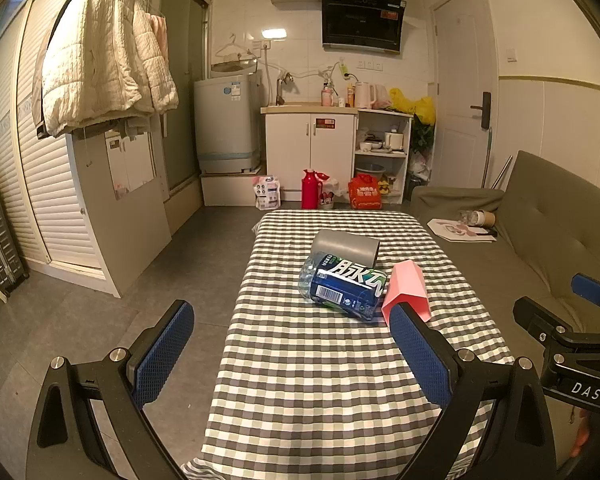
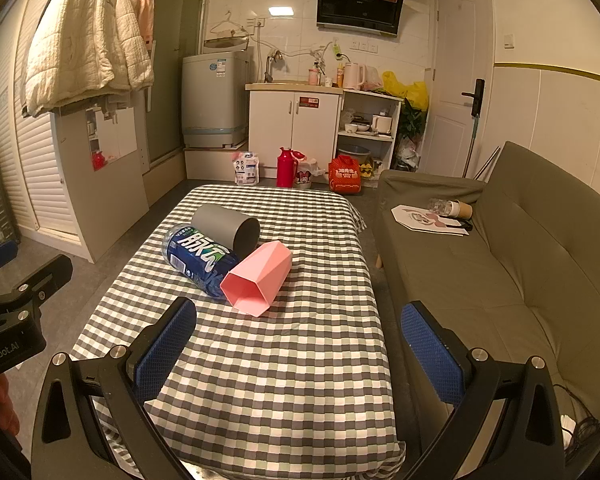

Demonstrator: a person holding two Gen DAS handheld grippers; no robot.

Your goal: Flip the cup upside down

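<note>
A pink faceted cup [image 2: 256,280] lies on its side on the checked tablecloth [image 2: 284,360], its mouth towards me; it also shows in the left wrist view [image 1: 406,288]. A grey cup [image 2: 228,226] lies on its side behind it, also in the left wrist view [image 1: 346,250]. A blue-labelled plastic bottle [image 2: 198,258] lies between them, also in the left wrist view [image 1: 344,286]. My left gripper [image 1: 292,352] is open and empty above the near left of the table. My right gripper [image 2: 298,344] is open and empty, a short way in front of the pink cup.
A grey-green sofa [image 2: 500,272] runs along the table's right side with papers and a paper cup on it. Bare floor [image 1: 148,280] lies to the left. A red flask [image 2: 286,168], bags and white cabinets [image 2: 296,124] stand beyond the table's far end.
</note>
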